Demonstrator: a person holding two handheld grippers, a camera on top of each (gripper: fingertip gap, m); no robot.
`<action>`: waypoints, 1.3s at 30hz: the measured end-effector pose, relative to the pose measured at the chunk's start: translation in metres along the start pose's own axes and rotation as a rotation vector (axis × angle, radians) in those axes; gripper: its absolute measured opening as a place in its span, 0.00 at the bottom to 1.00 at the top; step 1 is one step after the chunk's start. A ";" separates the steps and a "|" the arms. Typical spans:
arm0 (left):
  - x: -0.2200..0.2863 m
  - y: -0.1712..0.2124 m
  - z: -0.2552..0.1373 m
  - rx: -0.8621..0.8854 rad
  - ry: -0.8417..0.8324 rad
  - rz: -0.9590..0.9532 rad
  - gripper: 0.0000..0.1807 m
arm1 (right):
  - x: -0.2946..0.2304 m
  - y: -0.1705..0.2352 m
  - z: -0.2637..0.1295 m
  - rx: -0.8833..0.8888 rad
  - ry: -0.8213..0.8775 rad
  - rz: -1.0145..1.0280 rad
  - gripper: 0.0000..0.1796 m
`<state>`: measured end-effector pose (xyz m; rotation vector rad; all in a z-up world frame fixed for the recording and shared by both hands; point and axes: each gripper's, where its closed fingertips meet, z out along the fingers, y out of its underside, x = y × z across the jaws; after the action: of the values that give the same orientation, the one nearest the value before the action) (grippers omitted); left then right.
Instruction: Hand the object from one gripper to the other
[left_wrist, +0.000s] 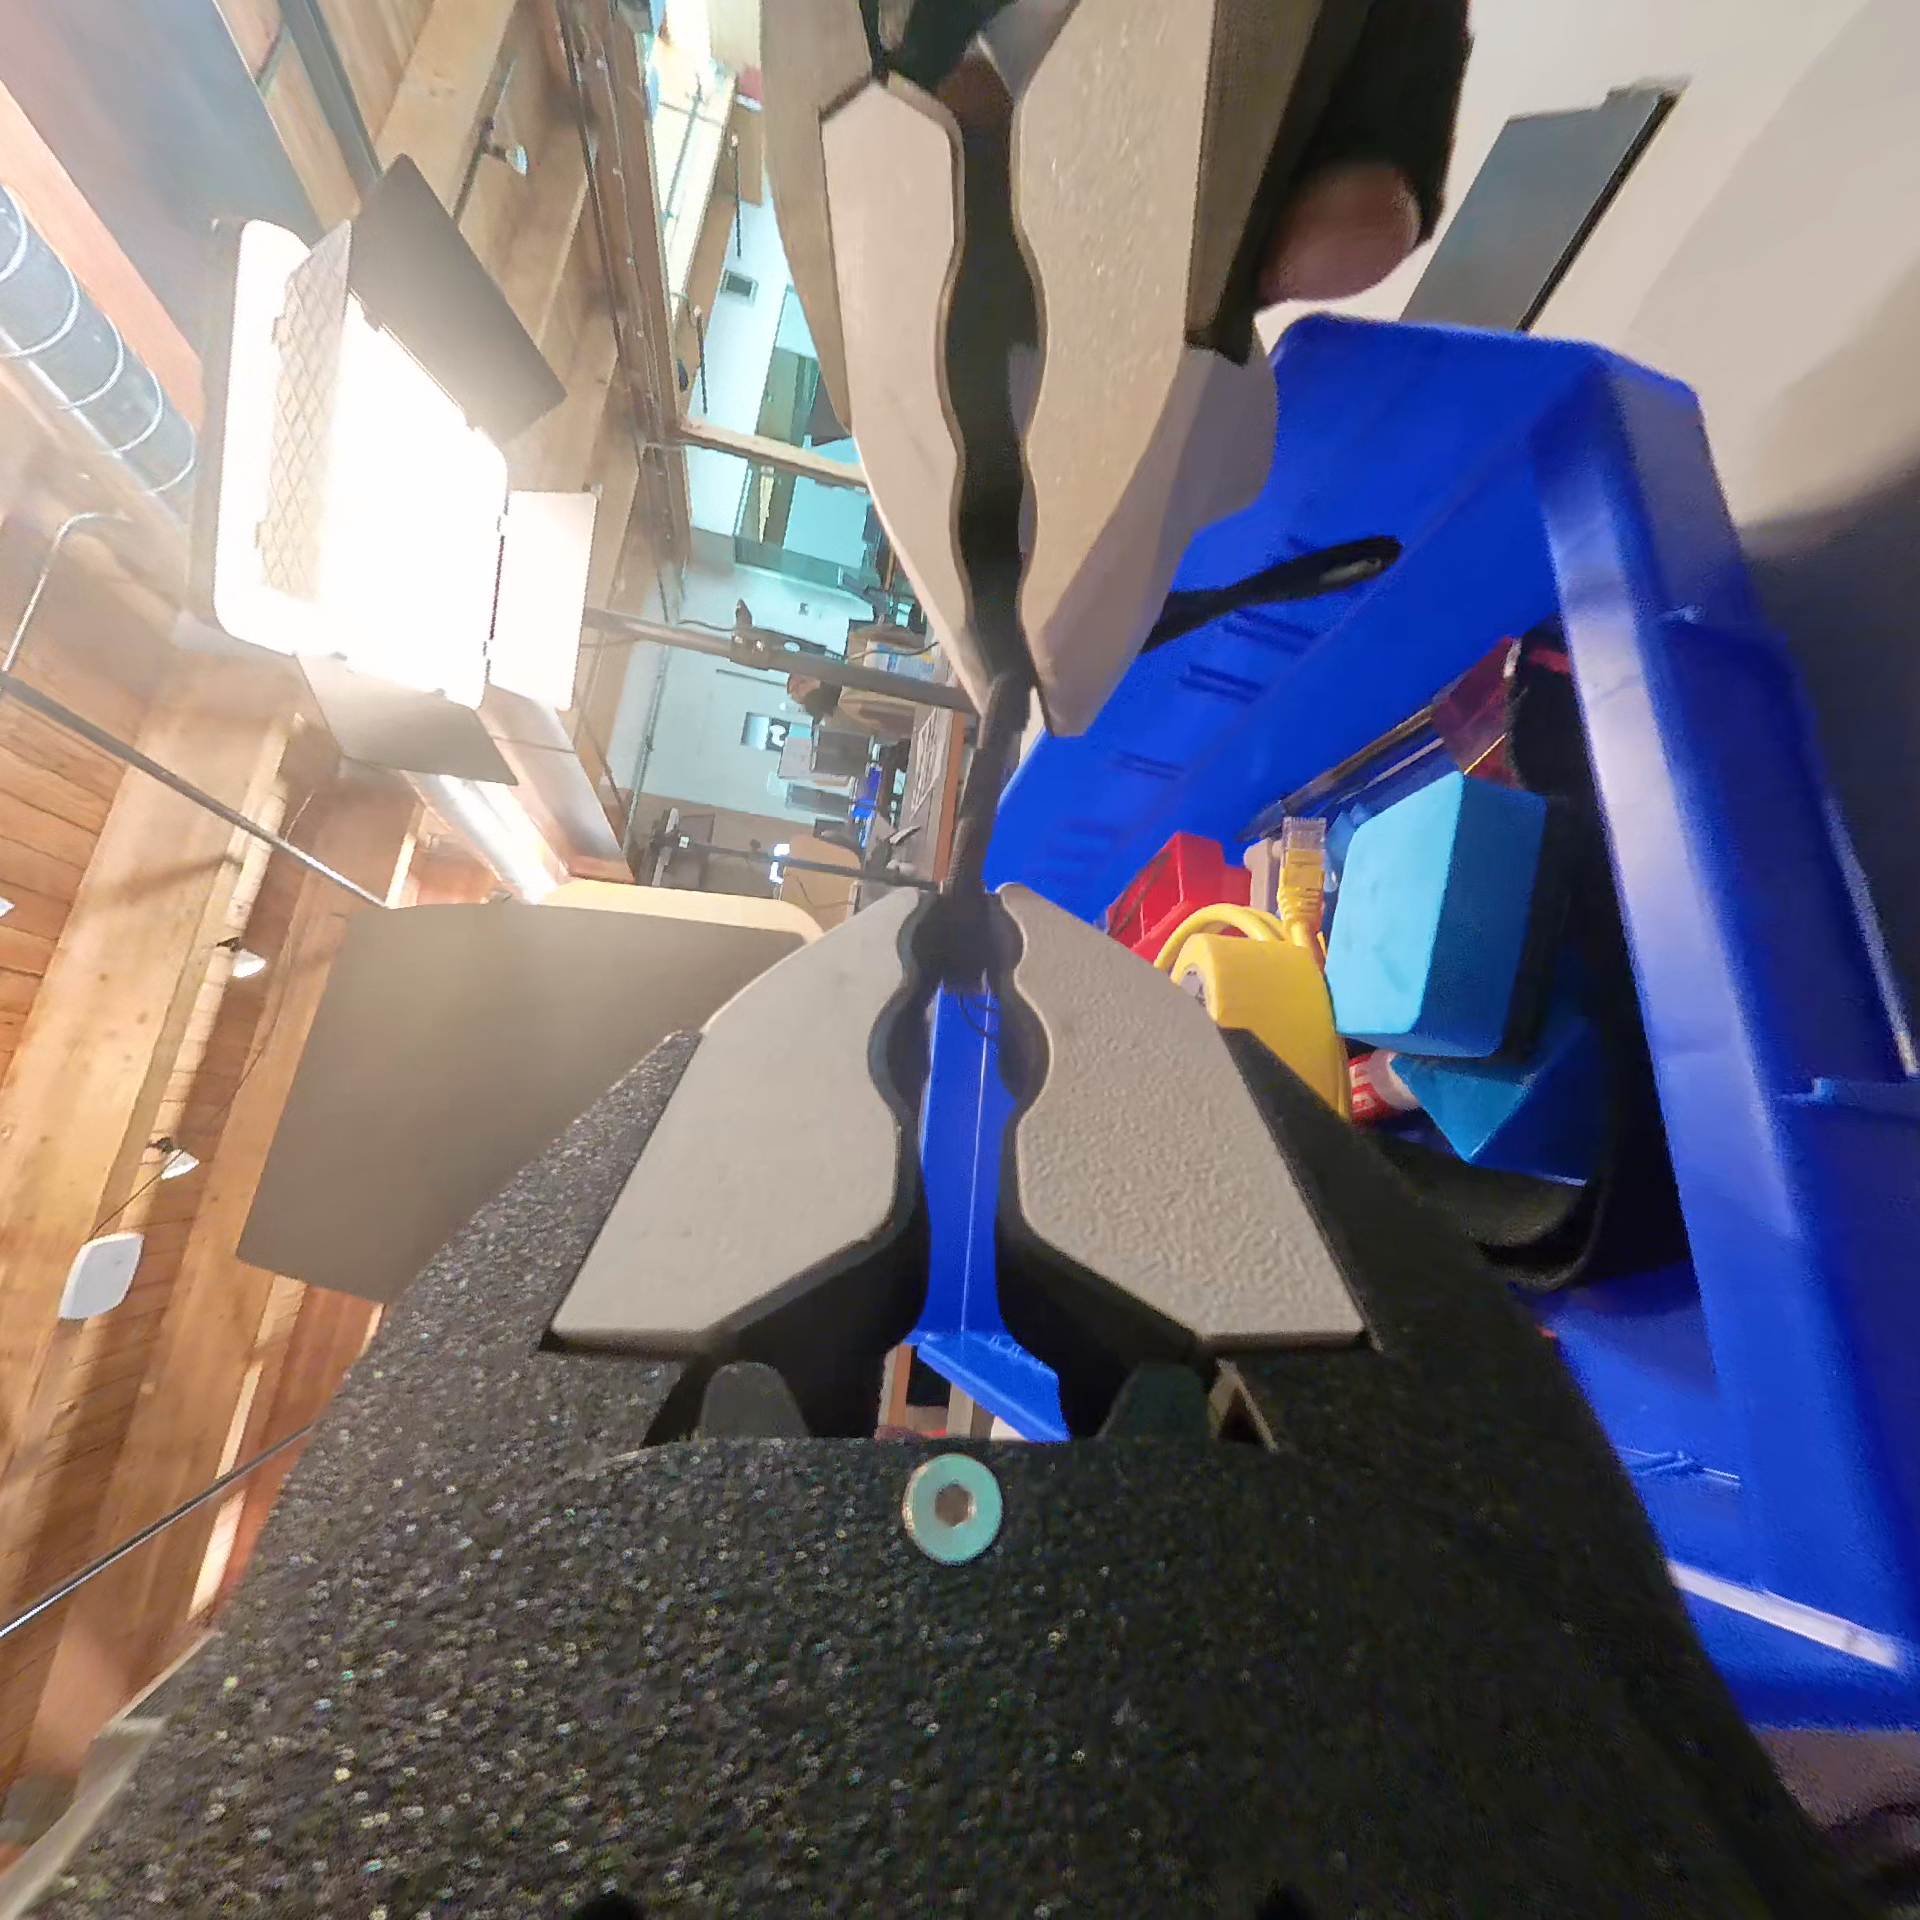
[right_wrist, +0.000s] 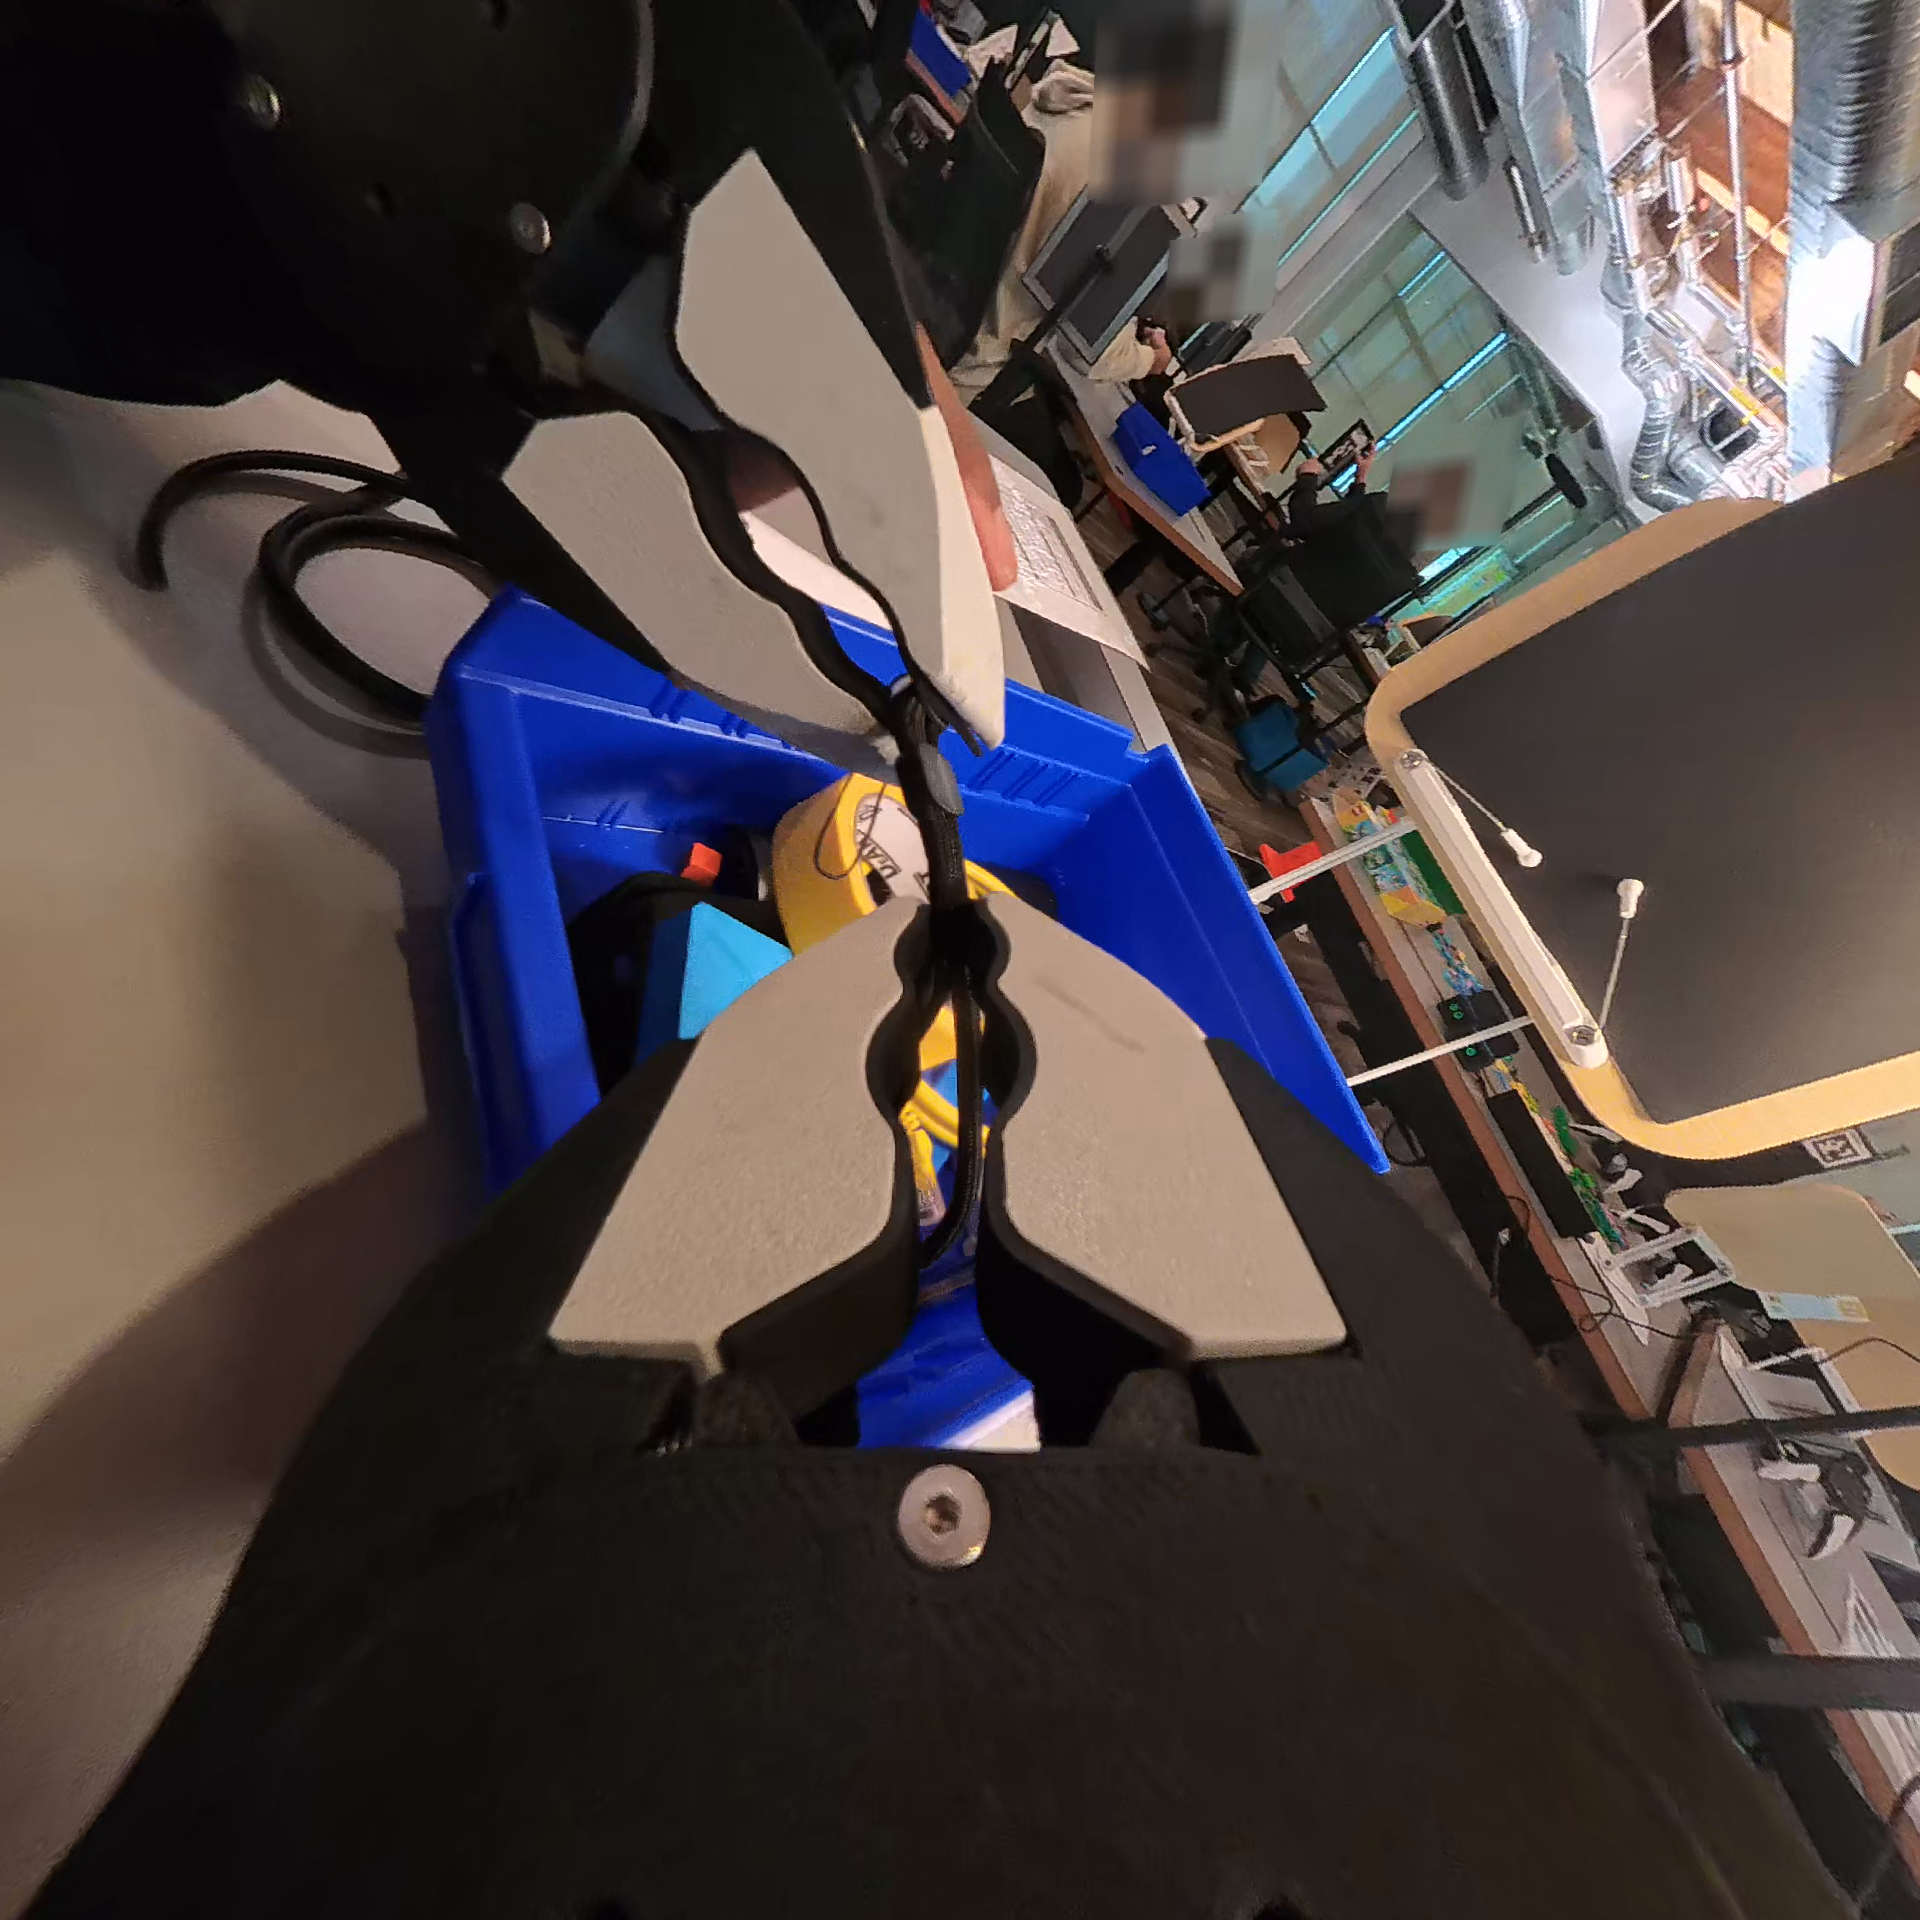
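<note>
A thin black braided cord (left_wrist: 982, 800) runs taut between my two grippers, above an open blue bin (left_wrist: 1403, 499). My left gripper (left_wrist: 961, 920) is shut on its near end. My right gripper (left_wrist: 1003, 675) comes in from the top, shut on the far end. In the right wrist view my right gripper (right_wrist: 951, 920) is shut on the cord (right_wrist: 935, 831), and a loose length trails back between its jaws. My left gripper (right_wrist: 920, 696) pinches the cord from above. The two pairs of fingertips stand a short way apart.
The blue bin (right_wrist: 582, 748) stands on a grey table (right_wrist: 156, 831) and holds a yellow tape roll (right_wrist: 831, 862), a light blue block (left_wrist: 1434, 935), a yellow network cable (left_wrist: 1304, 873) and a red item (left_wrist: 1174, 894). A coiled black cable (right_wrist: 312, 582) lies behind it. A bright studio light (left_wrist: 353, 468) stands at left. The grippers are tip to tip, or close to it.
</note>
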<state>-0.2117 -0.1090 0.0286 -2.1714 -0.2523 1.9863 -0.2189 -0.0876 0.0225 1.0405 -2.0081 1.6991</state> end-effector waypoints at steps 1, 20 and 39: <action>0.000 0.001 0.001 -0.015 -0.005 0.006 0.04 | 0.001 0.000 0.000 0.001 0.012 -0.008 0.03; -0.001 0.011 0.006 -0.092 -0.020 -0.001 0.04 | 0.008 -0.005 0.003 -0.014 0.208 -0.268 0.01; 0.002 -0.009 0.003 -0.036 0.025 -0.025 0.19 | 0.011 0.000 0.006 -0.100 0.267 -0.364 0.01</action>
<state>-0.2143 -0.1000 0.0282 -2.2025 -0.3114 1.9546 -0.2251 -0.0967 0.0277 1.0114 -1.6059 1.4446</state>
